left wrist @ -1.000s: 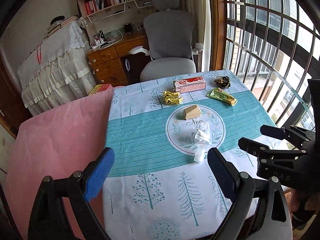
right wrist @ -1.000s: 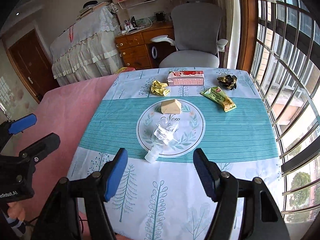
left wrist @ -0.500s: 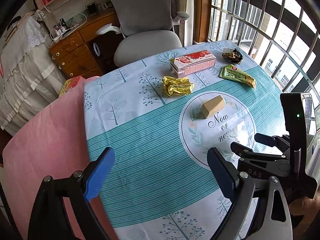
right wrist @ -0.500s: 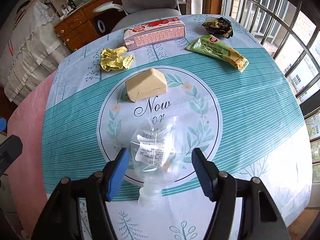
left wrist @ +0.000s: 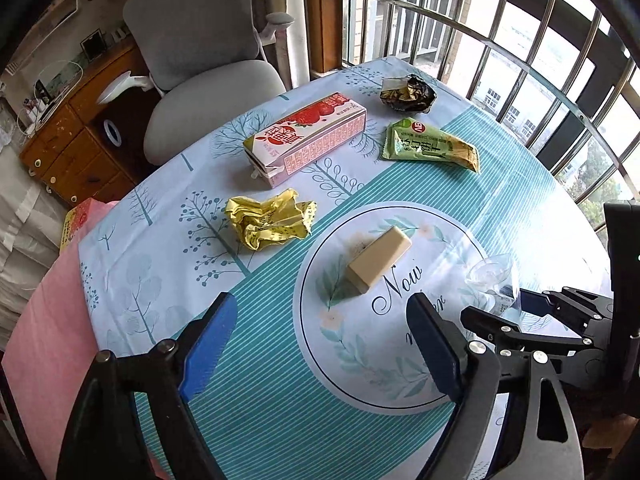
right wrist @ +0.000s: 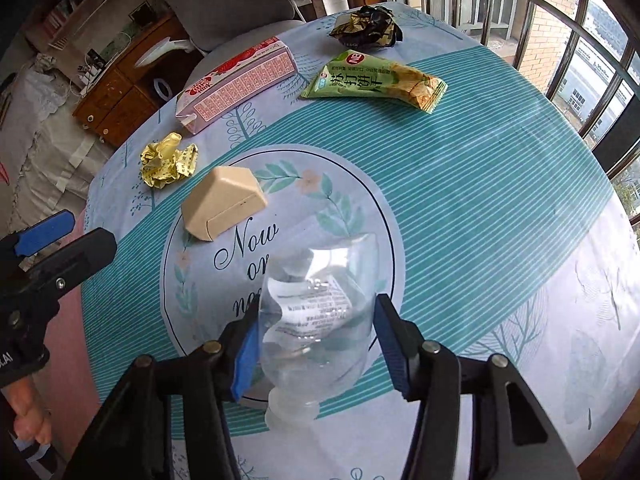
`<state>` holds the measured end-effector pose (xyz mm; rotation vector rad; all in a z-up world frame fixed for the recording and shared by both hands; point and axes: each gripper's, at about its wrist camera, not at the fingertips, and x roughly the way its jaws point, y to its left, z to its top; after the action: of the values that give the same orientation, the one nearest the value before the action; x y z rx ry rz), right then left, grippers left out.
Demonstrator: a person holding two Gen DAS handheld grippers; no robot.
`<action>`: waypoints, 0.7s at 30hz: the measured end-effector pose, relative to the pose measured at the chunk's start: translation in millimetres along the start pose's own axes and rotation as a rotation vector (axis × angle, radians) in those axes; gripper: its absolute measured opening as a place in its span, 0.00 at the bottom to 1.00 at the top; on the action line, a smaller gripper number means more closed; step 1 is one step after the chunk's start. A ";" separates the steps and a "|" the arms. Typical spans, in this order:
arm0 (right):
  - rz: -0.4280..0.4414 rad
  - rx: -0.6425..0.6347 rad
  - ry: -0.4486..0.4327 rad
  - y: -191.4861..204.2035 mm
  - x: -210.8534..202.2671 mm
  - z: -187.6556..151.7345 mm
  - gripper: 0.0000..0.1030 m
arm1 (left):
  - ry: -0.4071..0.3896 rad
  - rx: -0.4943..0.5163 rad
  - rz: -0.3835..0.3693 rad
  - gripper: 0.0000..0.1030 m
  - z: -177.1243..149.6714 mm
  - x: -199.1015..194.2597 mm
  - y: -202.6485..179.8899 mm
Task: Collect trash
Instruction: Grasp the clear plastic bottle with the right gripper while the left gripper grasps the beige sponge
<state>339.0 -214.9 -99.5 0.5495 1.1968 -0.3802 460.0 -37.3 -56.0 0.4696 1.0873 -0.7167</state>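
The desk (right wrist: 500, 184) has a cloth with teal stripes and a round printed emblem, and the trash lies on it. From the left in the right wrist view: the left gripper (right wrist: 66, 234) stands at the edge of the desk, its jaws apart with nothing between them; they have just been closing a little. Next is a crumpled yellow wrapper (right wrist: 170, 160), and beside it, on the emblem, a small beige box (right wrist: 222, 206) that lies closed, so its inside is not visible. Behind them lies a pink strawberry milk carton (right wrist: 236, 84) on its side; whether something is in it I cannot tell. More to the right is a green biscuit packet (right wrist: 372, 80), flat on the cloth, and behind it a crumpled dark wrapper (right wrist: 368, 26) near the far edge.

In the foreground the right gripper (right wrist: 316, 344) is around a crushed clear plastic bottle (right wrist: 316, 320), which looks empty and lies on the lower part of the emblem with its neck toward the camera. The jaws have just been closing, and the blue pads stand at both sides of the bottle; the left pad seems to touch it, but a firm grasp is not sure
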 end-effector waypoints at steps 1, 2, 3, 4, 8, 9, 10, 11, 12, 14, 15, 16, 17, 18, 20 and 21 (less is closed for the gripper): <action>0.015 0.014 -0.004 -4.3 -1.8 1.8 0.30 | 0.009 0.016 -0.009 0.81 4.4 7.0 -4.4; 0.022 0.024 0.002 -8.3 -1.5 3.8 0.24 | 0.019 0.033 -0.019 0.81 7.0 14.0 -8.9; 0.029 0.042 0.004 -12.4 -1.8 6.4 0.24 | 0.030 0.051 -0.033 0.81 10.1 20.9 -13.3; 0.029 0.059 -0.003 -16.7 -2.9 8.3 0.24 | 0.039 0.070 -0.039 0.81 13.0 28.0 -17.8; 0.059 0.106 -0.020 -31.2 -6.6 10.9 0.24 | 0.081 0.119 -0.045 0.73 20.9 55.2 -31.9; 0.064 0.115 -0.022 -33.7 -7.2 10.8 0.24 | 0.098 0.121 -0.055 0.66 21.9 62.0 -32.8; 0.068 0.123 -0.023 -36.0 -8.2 10.4 0.24 | 0.117 0.118 -0.066 0.62 22.7 68.2 -33.8; 0.070 0.130 -0.024 -37.6 -8.8 9.8 0.24 | 0.134 0.111 -0.077 0.54 23.1 73.9 -34.5; 0.071 0.135 -0.025 -39.0 -8.6 9.2 0.24 | 0.149 0.102 -0.090 0.48 23.1 78.6 -34.9; 0.073 0.141 -0.024 -41.1 -8.3 8.3 0.24 | 0.161 0.083 -0.102 0.36 21.8 84.2 -35.1; 0.074 0.143 -0.023 -41.9 -7.8 8.1 0.24 | 0.160 0.073 -0.112 0.33 20.7 84.8 -34.9; 0.077 0.144 -0.023 -42.8 -7.6 7.4 0.24 | 0.151 0.061 -0.121 0.32 19.4 84.7 -33.9; 0.080 0.144 -0.023 -43.3 -7.5 6.7 0.24 | 0.147 0.048 -0.131 0.30 17.3 84.3 -33.1; 0.084 0.143 -0.023 -43.1 -7.9 6.4 0.24 | 0.142 0.033 -0.132 0.30 14.8 83.3 -32.2; 0.096 0.137 -0.024 -42.0 -8.9 5.0 0.24 | 0.132 0.001 -0.131 0.29 7.5 79.3 -28.0; 0.103 0.132 -0.024 -40.8 -9.9 4.2 0.24 | 0.129 -0.018 -0.135 0.28 3.7 76.3 -26.2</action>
<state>316.5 -250.5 -97.1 0.7162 1.1209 -0.3780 464.6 -80.0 -124.3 0.4345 1.2546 -0.8023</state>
